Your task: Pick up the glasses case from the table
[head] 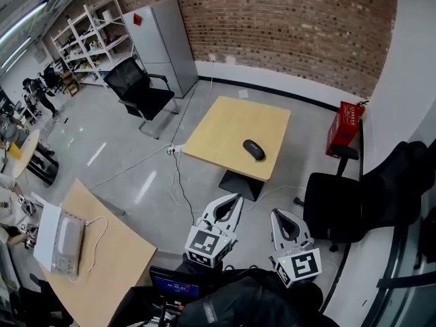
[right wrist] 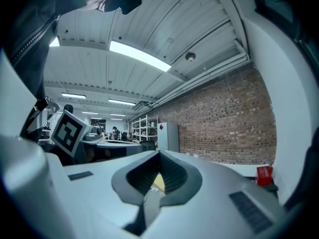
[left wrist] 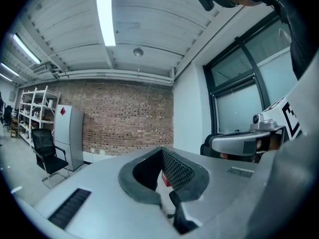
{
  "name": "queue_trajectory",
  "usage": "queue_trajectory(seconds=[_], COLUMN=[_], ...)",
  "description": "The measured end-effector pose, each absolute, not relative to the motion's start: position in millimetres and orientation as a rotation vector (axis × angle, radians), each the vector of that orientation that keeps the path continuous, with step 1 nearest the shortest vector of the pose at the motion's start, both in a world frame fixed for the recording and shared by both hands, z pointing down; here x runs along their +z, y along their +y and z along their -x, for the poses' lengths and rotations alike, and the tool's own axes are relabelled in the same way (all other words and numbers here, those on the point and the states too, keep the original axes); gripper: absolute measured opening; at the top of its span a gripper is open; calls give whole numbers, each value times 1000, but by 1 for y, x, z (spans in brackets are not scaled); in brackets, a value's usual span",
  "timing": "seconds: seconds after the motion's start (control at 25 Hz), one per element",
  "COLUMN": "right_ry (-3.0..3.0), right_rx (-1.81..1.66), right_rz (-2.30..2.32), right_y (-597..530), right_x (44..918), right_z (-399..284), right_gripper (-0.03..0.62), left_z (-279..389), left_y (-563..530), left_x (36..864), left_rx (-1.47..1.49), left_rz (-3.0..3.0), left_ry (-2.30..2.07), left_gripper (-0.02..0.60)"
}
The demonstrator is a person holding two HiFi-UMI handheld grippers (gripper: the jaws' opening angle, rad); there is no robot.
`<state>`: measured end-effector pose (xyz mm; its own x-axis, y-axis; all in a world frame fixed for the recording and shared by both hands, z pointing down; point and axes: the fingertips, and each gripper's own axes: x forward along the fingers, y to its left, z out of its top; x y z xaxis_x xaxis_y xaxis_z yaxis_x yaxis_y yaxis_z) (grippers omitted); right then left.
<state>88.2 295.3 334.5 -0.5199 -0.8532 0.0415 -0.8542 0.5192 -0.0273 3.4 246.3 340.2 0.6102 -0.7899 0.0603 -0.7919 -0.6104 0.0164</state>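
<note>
The glasses case [head: 254, 149] is a dark oval lying on the right half of a small square wooden table [head: 225, 125] in the middle of the floor. Both grippers are held low in the head view, well short of that table and pointing toward it. My left gripper [head: 239, 197] has its tips together and holds nothing. My right gripper [head: 274, 212] is likewise shut and empty. In the left gripper view my left gripper [left wrist: 161, 149] faces the brick wall. A yellow sliver of the table shows through the loop of my right gripper [right wrist: 159, 152]. Neither gripper view shows the case.
A black office chair [head: 347, 203] stands right of the table, with a red box [head: 346, 125] by the wall behind it. Another black chair [head: 139, 87] and a grey cabinet [head: 163, 43] stand at the back left. White cables [head: 178, 182] trail on the floor. A nearer wooden table [head: 109, 257] carries a white device [head: 61, 240].
</note>
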Motion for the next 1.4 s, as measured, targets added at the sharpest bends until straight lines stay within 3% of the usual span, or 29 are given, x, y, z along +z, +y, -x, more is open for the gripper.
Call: queue_trajectory(seconds=[0.6, 1.4], right_ry=[-2826, -2788], right_rx=[124, 38], right_rz=[-1403, -1457], right_y=[291, 165], right_x=[337, 329], right_z=[-78, -34], right_gripper=[3, 3], left_z=[-1, 27], left_y=[244, 114], left_x=[364, 363], left_rx=[83, 65], left_rz=[-2695, -2743], left_ry=[-1414, -1297], left_gripper=[0, 0])
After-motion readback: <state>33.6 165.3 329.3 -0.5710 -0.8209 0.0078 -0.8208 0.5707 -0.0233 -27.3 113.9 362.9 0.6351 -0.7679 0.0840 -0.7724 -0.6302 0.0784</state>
